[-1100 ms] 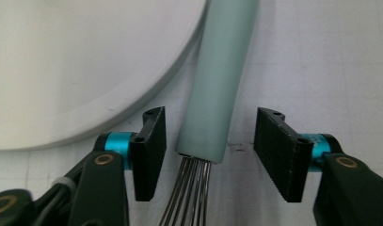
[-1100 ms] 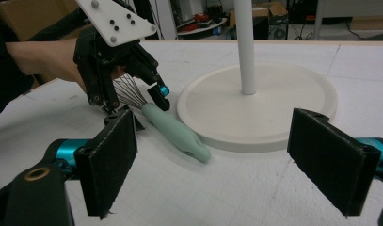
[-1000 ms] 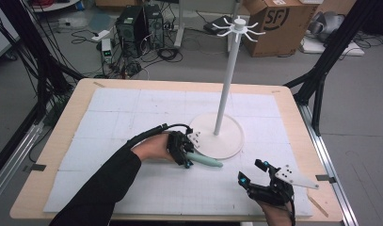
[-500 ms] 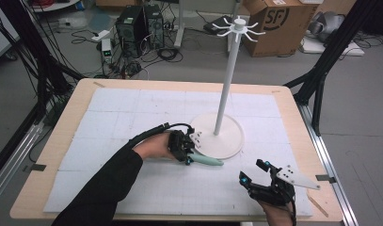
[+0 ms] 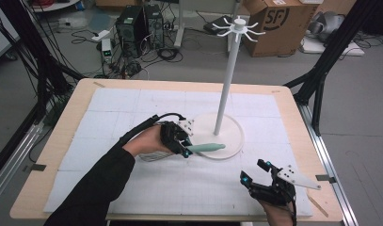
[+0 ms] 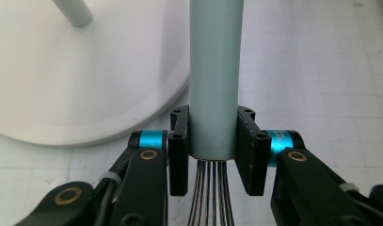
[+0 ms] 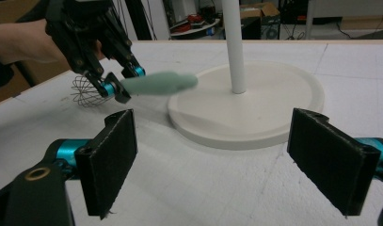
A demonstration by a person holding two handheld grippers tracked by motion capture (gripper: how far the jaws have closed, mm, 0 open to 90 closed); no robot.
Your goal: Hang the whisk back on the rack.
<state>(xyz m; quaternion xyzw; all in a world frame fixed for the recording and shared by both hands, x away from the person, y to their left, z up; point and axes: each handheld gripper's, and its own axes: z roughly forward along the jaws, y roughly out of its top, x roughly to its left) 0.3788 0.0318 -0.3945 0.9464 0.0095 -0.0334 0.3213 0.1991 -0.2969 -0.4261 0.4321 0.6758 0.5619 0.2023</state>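
- Your left gripper [image 5: 185, 147] has just been closing, and its jaws now clamp the whisk [image 6: 213, 84] at the lower end of its pale green handle, where the wires leave it.
- From those jaws the handle runs straight ahead, long axis pointing over the rim of the white stand base [image 5: 236, 136]; the wire head trails back under your hand.
- The stand's pole [image 5: 225, 89] rises just beyond the handle tip, off to one side.
- Your right gripper [image 5: 256, 175] stands well apart, jaws wide with nothing between them.
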